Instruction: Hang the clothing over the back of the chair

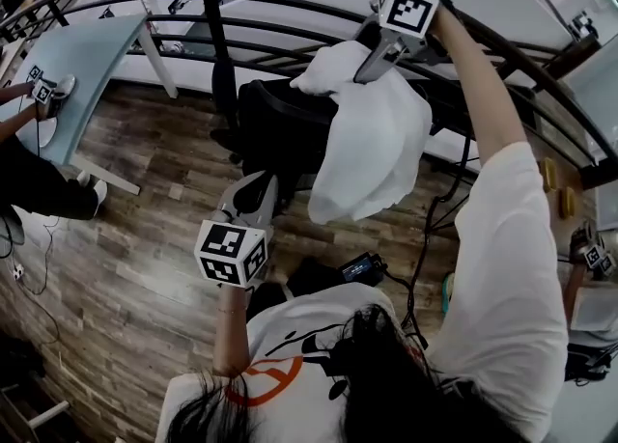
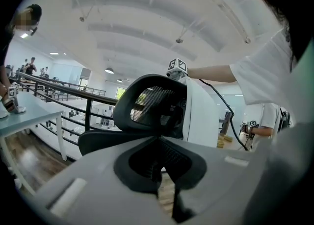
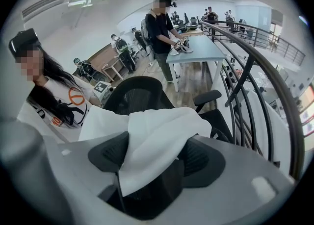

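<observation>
a black railing (image 1: 214, 16) curves behind a pale blue table (image 1: 92, 60) on wood-plank floor (image 1: 135, 277); another person (image 3: 160, 28) stands at the table

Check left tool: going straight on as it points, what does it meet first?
Likely the chair back, dead ahead of the left tool; the cloth hangs just right of it. Depth unclear.
</observation>
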`<state>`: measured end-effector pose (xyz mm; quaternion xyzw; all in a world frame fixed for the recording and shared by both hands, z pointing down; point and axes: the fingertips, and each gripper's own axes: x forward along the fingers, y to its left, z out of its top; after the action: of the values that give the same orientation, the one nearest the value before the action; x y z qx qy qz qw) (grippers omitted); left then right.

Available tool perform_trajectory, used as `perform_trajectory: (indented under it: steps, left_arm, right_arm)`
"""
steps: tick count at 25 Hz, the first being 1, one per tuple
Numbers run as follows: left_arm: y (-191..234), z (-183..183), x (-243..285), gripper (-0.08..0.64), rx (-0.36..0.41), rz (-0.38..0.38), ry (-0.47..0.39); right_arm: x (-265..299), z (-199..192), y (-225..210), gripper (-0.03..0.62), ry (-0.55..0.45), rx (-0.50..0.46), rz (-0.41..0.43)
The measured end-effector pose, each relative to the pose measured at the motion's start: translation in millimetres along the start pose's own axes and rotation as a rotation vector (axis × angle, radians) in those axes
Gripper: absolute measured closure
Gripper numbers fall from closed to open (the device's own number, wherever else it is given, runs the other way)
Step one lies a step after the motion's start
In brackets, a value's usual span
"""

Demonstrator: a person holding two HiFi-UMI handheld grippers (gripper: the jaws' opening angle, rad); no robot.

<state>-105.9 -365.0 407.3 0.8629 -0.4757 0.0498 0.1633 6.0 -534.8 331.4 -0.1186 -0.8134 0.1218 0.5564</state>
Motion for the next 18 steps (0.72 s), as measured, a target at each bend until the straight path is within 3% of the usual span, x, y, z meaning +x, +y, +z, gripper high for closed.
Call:
perform_trajectory:
  steps: [5, 8, 9, 11, 13, 18]
  left_arm:
    - [-10, 2, 7, 0.560, 0.014, -0.029, -0.006]
    - [-11, 0, 8, 0.560, 0.020, -0.034, 0.014]
    - [-11, 0, 8, 0.560, 0.021, -0.035, 0.015]
    - [-9, 3, 9, 0.560, 0.020, -0.031, 0.014]
    - [-8, 6, 7, 0.560, 0.020, -0.025, 0.012]
    - [-5, 5, 8, 0.560, 0.016, -0.020, 0.016]
  right_arm:
    - [31, 5, 5, 0.235, 0.022, -0.005, -0.010]
    - [30, 1, -5, 0.198, -0.021, 0.123, -0.033]
    - [30, -4, -13, 0.153, -0.024, 0.191, -0.050]
    - [31, -14, -28, -0.021, -0.035, 0.294, -0.082]
    - [32, -13, -33, -0.020, -0.091, 0.307, -0.075]
    - [26, -3, -32, -0.005, -0.177, 0.224, -0.078]
